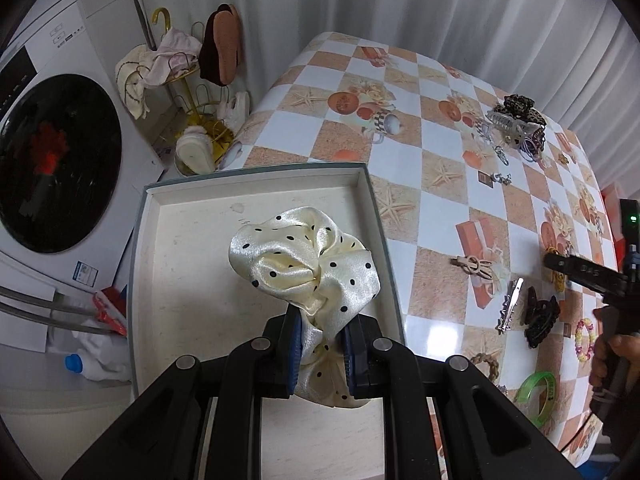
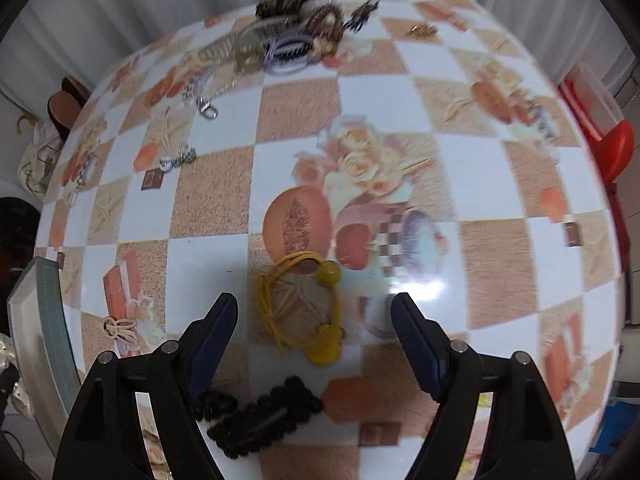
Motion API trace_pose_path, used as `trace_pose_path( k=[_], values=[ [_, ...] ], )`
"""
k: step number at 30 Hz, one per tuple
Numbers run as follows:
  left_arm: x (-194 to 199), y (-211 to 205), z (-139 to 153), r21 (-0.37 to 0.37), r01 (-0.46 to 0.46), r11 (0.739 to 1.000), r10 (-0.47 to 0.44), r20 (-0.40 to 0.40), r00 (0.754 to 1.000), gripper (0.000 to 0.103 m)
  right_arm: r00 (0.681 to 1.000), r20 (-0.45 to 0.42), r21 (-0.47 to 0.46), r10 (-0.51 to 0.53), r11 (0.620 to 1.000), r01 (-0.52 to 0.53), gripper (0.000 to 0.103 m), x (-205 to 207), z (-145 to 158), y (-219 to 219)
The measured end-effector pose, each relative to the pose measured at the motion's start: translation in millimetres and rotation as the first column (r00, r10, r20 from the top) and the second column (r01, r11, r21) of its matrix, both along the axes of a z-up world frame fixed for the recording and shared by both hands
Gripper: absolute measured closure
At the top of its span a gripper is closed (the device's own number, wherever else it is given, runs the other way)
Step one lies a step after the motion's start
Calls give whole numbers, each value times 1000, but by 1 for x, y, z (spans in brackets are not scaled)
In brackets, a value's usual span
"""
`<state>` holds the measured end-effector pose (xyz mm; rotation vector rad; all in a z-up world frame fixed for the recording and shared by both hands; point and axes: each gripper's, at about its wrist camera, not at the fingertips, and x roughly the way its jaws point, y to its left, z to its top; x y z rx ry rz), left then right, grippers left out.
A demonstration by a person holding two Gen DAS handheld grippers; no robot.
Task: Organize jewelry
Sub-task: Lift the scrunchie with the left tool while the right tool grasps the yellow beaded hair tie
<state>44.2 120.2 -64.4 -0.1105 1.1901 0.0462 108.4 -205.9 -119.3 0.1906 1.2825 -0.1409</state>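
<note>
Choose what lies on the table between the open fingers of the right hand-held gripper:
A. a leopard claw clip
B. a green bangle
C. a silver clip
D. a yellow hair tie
D: the yellow hair tie lies on the tablecloth between the spread fingers of the right hand-held gripper, untouched.

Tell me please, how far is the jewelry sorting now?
Barely started: nothing lies loose in the box yet. In hand: the left gripper holds the dotted scrunchie over the box. The right gripper is open above the yellow hair tie. Left: the clips, bangle and far pile.
</note>
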Motion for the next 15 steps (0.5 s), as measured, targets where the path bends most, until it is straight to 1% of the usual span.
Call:
trace_pose_path(
  k=[2, 3, 4, 5, 7, 10, 15],
  values=[
    [0, -1, -1, -3, 2, 1000, -2, -2, 1000, 81, 999, 0, -71, 37, 997, -37, 29, 1, -3, 11],
    [1, -3, -1, -5, 2, 1000, -2, -3, 1000, 81, 998, -6, -112, 56, 992, -56, 47, 1, -3, 16],
    [1, -4, -1, -6, 3, 1000, -3, -4, 1000, 81, 997, 10, -112, 80, 991, -78, 80, 0, 0, 21],
    [1, -5, -1, -8, 3, 1000, -3, -3, 1000, 81, 996, 8, -111, 90, 990, -89, 95, 0, 2, 23],
    [1, -7, 0, -12, 5, 1000, -5, -1, 1000, 81, 997, 1, -94, 76, 993, -76, 96, 0, 4, 21],
    [1, -6, 2, -13, 6, 1000, -6, 8, 1000, 81, 998, 39, -38, 45, 998, -44, 97, -4, 15, 13],
    [-2, 2, 3, -11, -9, 1000, 10, 13, 1000, 81, 993, 100, 50, 65, 996, -71, 97, -9, 46, 19]
  ],
)
